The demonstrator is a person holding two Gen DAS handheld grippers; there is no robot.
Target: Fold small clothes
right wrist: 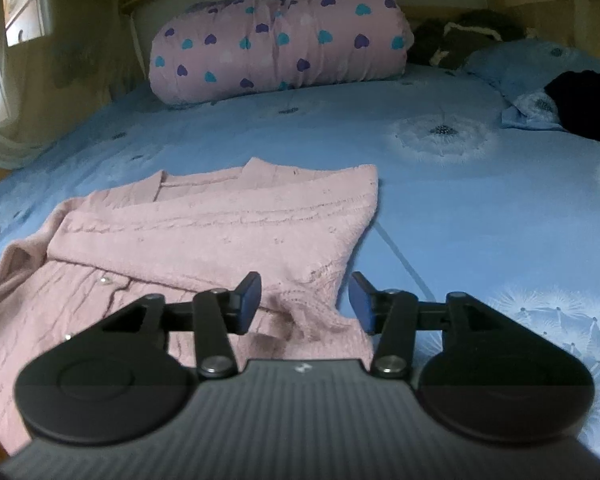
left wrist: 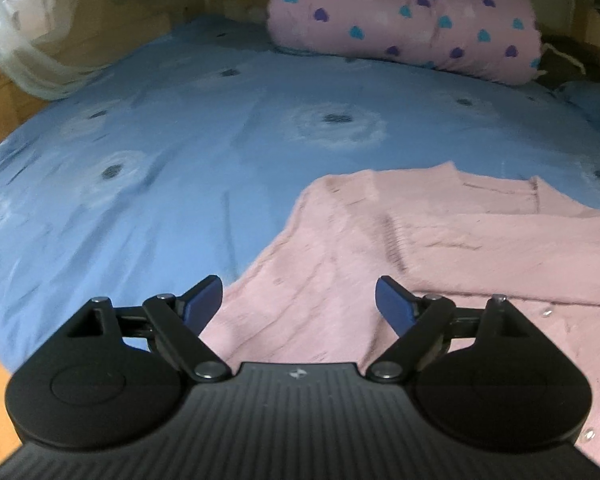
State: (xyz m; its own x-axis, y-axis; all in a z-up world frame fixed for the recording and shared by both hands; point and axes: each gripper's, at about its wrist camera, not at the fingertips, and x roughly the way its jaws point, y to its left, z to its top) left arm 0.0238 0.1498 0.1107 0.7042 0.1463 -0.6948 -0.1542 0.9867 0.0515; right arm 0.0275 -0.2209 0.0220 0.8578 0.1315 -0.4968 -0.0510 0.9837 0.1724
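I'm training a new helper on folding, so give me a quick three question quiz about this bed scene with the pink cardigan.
1. True or false: the left gripper is clamped on the pink cardigan.
2. What lies at the far end of the bed? A) heart-print quilt roll B) laundry basket C) stack of books
3. Fill in: the fabric between the right gripper fingers is a ____ of the cardigan.

Key: 1 false, both grippers are open; 2 A; 3 sleeve.

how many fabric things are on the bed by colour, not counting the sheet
pink: 2, the cardigan and the heart-print rolled quilt
blue: 1, the pillow
black: 1, a dark garment on the pillow
brown: 1, a dark fuzzy bundle beside the quilt, too dim to name
total: 5
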